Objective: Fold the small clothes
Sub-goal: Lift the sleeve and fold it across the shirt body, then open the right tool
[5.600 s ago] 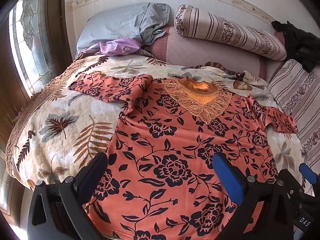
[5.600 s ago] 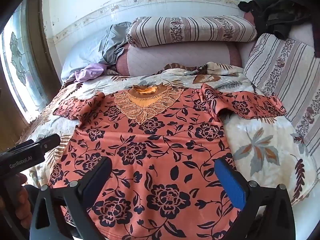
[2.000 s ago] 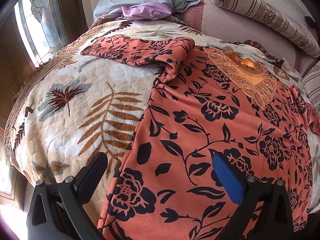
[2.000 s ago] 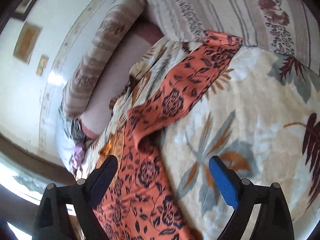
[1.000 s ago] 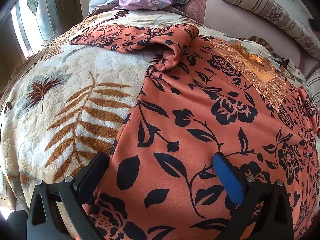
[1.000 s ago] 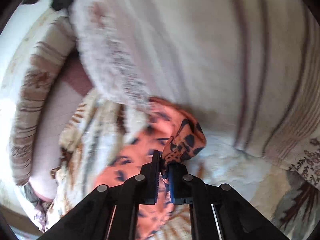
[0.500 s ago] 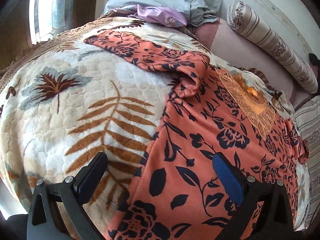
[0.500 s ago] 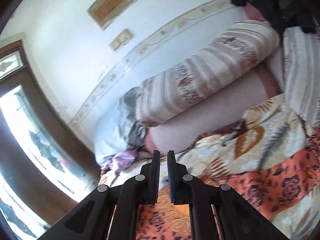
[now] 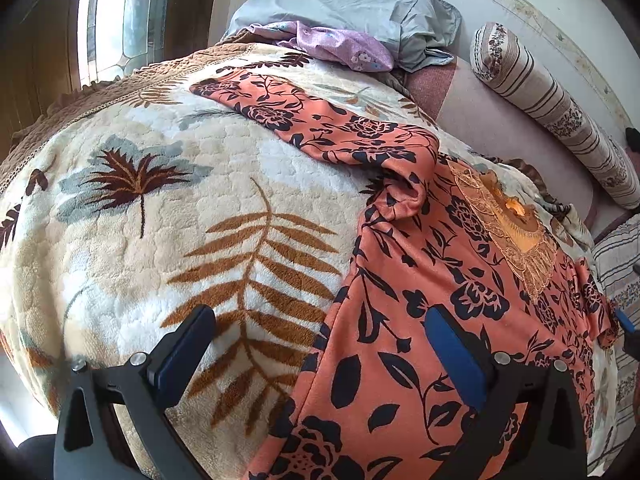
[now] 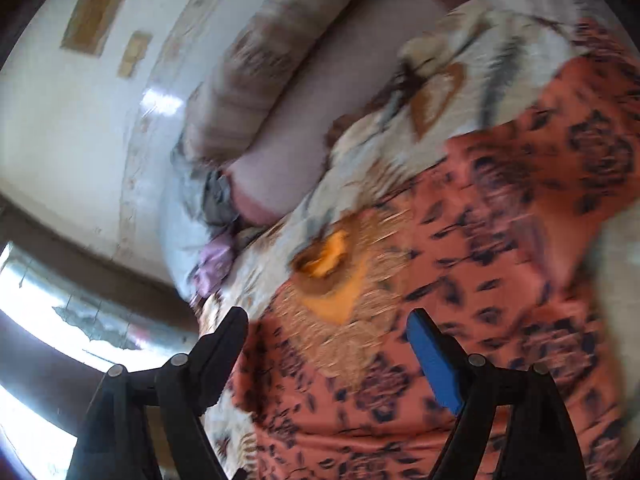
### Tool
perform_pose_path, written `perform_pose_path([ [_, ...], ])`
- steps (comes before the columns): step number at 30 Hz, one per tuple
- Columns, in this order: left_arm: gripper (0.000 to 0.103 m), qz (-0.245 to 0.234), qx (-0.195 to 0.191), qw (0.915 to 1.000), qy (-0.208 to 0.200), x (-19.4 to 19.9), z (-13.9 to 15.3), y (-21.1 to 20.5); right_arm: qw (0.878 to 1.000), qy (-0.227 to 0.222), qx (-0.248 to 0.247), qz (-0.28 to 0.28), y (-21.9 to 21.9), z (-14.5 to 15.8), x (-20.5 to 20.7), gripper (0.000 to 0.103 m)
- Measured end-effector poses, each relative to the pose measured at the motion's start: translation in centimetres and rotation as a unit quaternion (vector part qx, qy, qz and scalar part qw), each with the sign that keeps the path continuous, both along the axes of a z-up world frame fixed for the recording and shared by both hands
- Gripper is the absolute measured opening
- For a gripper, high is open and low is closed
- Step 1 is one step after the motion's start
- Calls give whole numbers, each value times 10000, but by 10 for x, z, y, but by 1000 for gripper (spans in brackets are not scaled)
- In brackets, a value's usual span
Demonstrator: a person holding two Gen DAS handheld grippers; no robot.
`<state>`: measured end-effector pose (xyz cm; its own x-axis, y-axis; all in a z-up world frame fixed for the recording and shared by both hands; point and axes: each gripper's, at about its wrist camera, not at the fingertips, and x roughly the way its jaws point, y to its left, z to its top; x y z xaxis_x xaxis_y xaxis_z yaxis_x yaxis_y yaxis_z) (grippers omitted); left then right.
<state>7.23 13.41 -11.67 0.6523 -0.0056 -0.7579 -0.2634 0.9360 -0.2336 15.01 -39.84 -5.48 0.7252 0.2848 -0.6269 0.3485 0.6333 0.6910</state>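
An orange top with black flowers (image 9: 432, 280) lies flat on the bed, its gold embroidered neckline (image 9: 508, 224) toward the pillows. Its left sleeve (image 9: 312, 124) stretches out over the blanket. My left gripper (image 9: 316, 352) is open and empty, low over the top's left side edge. In the blurred right wrist view the top (image 10: 480, 280) fills the lower right, with the neckline (image 10: 332, 280) just ahead of my right gripper (image 10: 328, 340), which is open and empty. The right sleeve looks laid over the body of the top.
A cream leaf-print blanket (image 9: 160, 220) covers the bed. A grey pillow (image 9: 340, 4), a purple cloth (image 9: 340, 44) and a striped bolster (image 9: 560, 112) lie at the head. A window (image 9: 120, 12) is on the left. A striped cushion (image 9: 616, 264) sits at the right.
My right gripper held the right sleeve shut, carried it inward, and has now opened and let go. My left gripper has shifted left toward the top's side edge, staying open.
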Motion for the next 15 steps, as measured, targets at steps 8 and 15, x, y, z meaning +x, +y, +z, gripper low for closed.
perform_pose_path([
  [8,103,7,453,9990,22,9,-3,-16,9456,1689,-2778,-62,-144,-12,34,64],
  [15,103,-55,610,9980,146,14,-10,-19,9013,2908,-3211,9,-185,-51,100,32],
])
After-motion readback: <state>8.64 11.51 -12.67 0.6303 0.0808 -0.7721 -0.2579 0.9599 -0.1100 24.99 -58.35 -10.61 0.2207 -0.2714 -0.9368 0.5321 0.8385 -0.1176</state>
